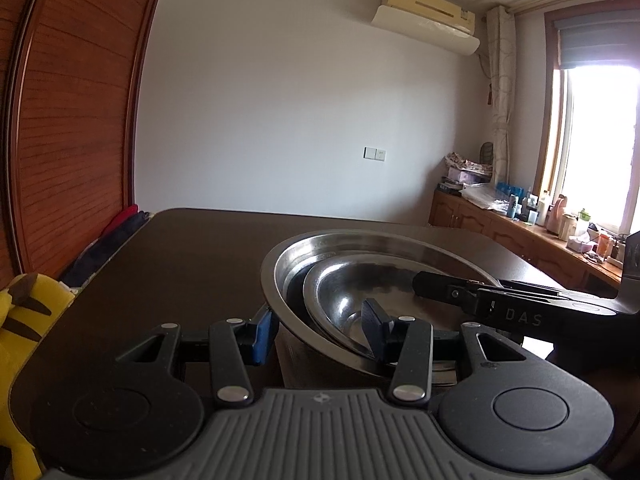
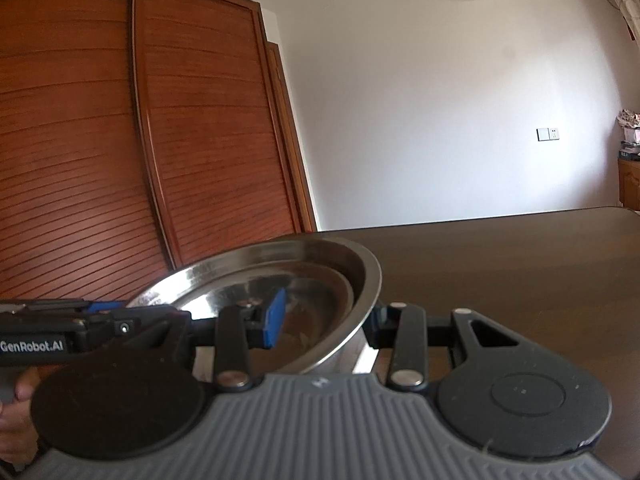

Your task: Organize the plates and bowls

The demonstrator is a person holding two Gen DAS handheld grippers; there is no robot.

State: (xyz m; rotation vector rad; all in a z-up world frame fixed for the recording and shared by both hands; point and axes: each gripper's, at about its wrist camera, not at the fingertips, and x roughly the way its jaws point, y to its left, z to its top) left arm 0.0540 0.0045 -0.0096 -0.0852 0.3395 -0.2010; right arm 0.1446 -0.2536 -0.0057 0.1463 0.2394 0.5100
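**Bowls nested, two grippers at the rim**

Steel bowls, counted from the left wrist view: one large bowl point(image 1: 280, 264) tilted, with a smaller bowl point(image 1: 344, 292) lying inside it; a still smaller rounded shape shows near the bottom, but whether it is a third bowl or a reflection I cannot tell. The stack sits over a dark table point(image 1: 180, 248), its near edge raised.

Grippers: two. Left gripper point(image 1: 320, 330) straddles the near rim of the stack, one blue pad point(image 1: 262, 334) outside the large bowl, the other finger inside over the smaller bowl. Fingers stand apart; whether the pads press on the metal I cannot tell. Right gripper point(image 2: 328, 322) has one blue pad point(image 2: 276, 320) inside the large bowl point(image 2: 360, 280) and the other finger outside its wall, the rim passing between them. The gap looks narrow and the wall looks pinched, a clamp on the large bowl.

Each gripper shows in the other's view: right one reaching in across the bowls from the right, left one entering from the left with part of a hand point(image 2: 16, 400) behind it.

Surroundings, one of each: wooden wardrobe point(image 2: 140, 140), air conditioner point(image 1: 428, 16), wall switch plate point(image 1: 375, 154), window point(image 1: 592, 148), yellow plush toy point(image 1: 20, 320). A cluttered side counter point(image 1: 520, 224) holds many small bottles, too small to count.
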